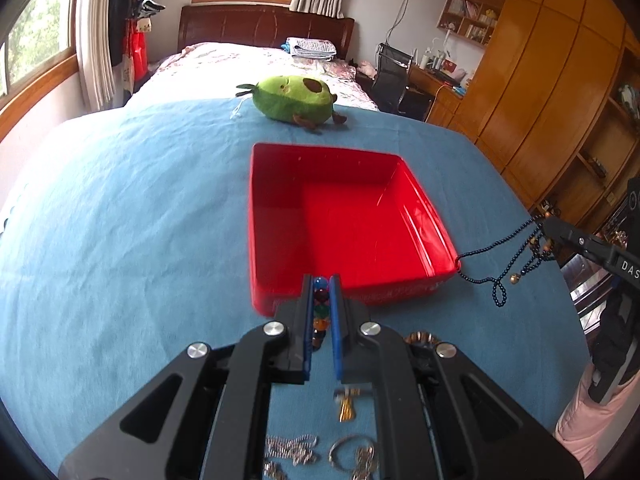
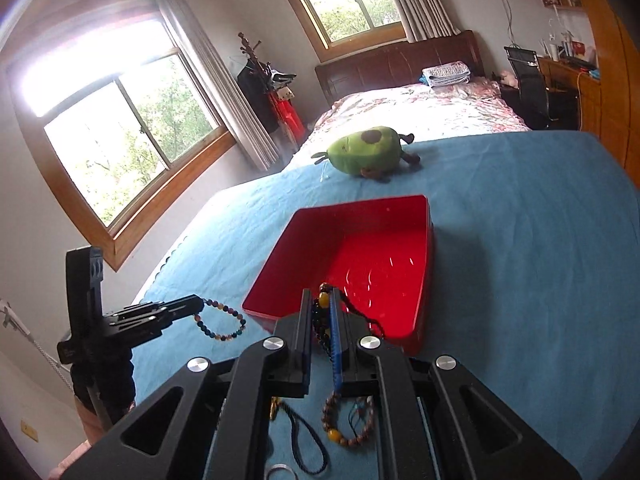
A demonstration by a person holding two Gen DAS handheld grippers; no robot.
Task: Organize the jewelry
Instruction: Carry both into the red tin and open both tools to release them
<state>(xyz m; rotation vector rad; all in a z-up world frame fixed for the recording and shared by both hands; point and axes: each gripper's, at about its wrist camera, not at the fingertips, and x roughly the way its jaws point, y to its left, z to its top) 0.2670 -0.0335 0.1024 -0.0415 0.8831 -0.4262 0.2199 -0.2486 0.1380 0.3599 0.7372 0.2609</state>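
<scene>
On the blue cloth [image 1: 120, 200] that covers the table, a red tray [image 1: 256, 224] sits ahead of me, its long side running away toward a green avocado plush toy [image 1: 294, 98] lying just past its far rim. My left gripper [image 1: 321, 285] is closed narrow on a multicoloured bead bracelet [image 1: 320, 312]; the beads stack up between the two blue pads, and the tips sit just at the tray's near rim. From my right wrist I see that same bracelet hanging in a loose loop from the left gripper's tip, above the cloth and just left of the tray's near corner. My right gripper [image 2: 322, 294] is clamped on a dark beaded necklace [image 2: 320, 322] with a yellow bead caught near the tips; its tips reach over the tray's near edge. In my left wrist view the necklace's thin dark strand trails from the right gripper down across the cloth to the tray's near right corner, with brown beads and a small bell dangling below the fingers. Nearer to me, below my left gripper, silver chains [image 1: 290, 448], a ring-shaped piece [image 1: 346, 452] and a gold pendant [image 1: 347, 406] lie on the cloth. Below my right gripper lie a brown bead bracelet [image 2: 344, 424] and a black cord loop [image 2: 304, 440]. Beyond the table stands a bed [image 1: 256, 64] with a floral cover.
</scene>
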